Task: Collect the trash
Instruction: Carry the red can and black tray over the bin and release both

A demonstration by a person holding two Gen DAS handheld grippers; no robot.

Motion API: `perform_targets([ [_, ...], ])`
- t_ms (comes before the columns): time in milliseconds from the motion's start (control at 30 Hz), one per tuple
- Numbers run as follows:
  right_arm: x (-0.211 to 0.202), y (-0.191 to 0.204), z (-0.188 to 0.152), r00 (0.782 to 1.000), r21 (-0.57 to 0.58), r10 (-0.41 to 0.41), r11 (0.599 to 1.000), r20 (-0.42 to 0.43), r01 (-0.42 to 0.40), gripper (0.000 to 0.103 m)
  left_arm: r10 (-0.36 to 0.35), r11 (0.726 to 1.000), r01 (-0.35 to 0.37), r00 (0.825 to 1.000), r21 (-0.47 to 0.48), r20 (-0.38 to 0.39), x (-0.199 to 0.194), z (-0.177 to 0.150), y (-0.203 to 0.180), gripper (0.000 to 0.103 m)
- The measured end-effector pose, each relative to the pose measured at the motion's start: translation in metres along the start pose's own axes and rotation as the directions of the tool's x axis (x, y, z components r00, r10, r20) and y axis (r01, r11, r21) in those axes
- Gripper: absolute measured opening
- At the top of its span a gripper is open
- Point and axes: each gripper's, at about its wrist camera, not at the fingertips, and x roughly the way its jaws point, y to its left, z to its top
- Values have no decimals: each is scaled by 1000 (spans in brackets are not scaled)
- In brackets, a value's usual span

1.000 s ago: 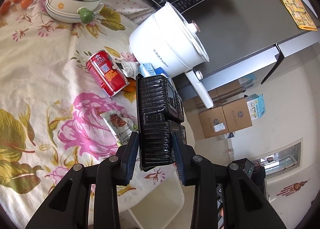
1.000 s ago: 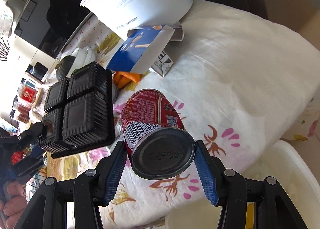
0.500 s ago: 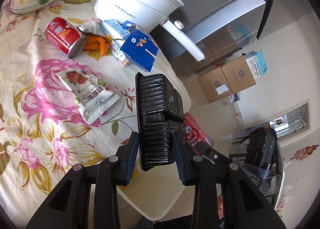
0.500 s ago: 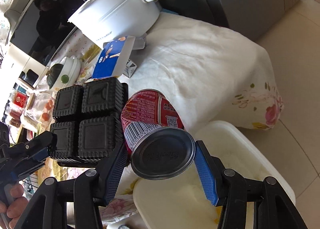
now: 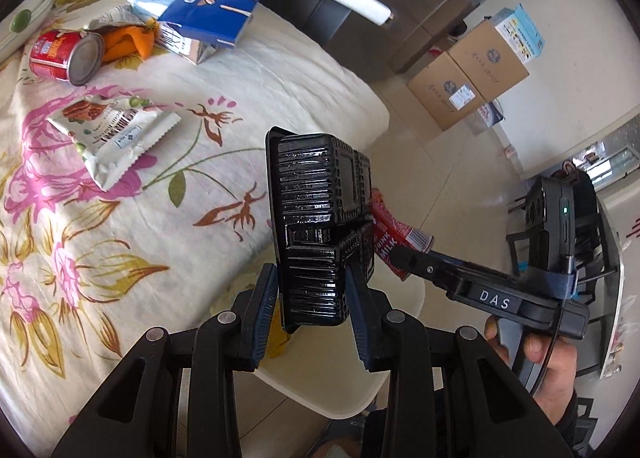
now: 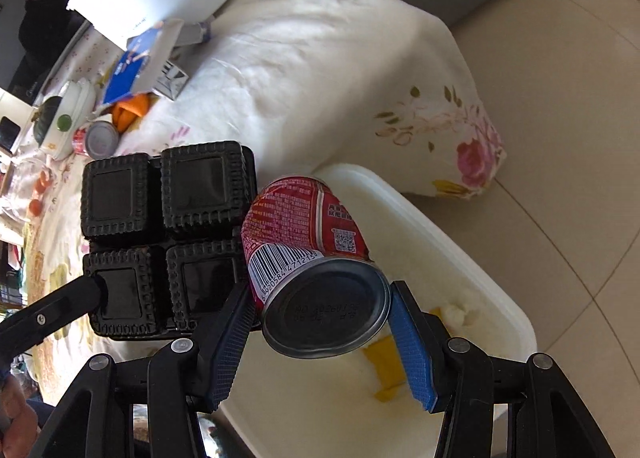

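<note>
Can (image 6: 308, 258) and tray (image 5: 316, 234) now over bin (image 6: 472, 258).

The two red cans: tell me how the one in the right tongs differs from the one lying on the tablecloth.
The held can is gripped in the right tongs and hangs above the white bin; the table can lies loose on its side on the floral tablecloth, beside orange scrap.
The held can looks dented near its base; no dent can be made out on the table can.
Both are red with a silver end.
</note>
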Motion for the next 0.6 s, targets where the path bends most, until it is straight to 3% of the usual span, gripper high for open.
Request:
perform_targets([
  [233,34,-13,-11,988,-39,-124,992,-93,121,59,90,991,-78,989,108,-114,51,-29,-25,35],
  [267,39,-13,-12,985,-44,-136,990,-106,132,59,84,991,-68,987,118,-134,57,-33,-27,33],
  [300,42,-13,-14,983,-53,-145,989,-116,139,59,71,991,-52,985,122,-156,64,-37,-30,19],
  [333,46,-13,-15,981,-58,-145,989,-127,139,59,63,991,-42,982,125,-176,69,-40,-32,16],
  [467,57,-9,-22,973,-97,-161,984,-163,147,58,64,989,-36,979,145,-191,78,-46,-39,16],
  [600,68,-13,-27,960,-99,-182,981,-213,165,58,37,995,-18,980,97,-195,77,-40,-31,18],
])
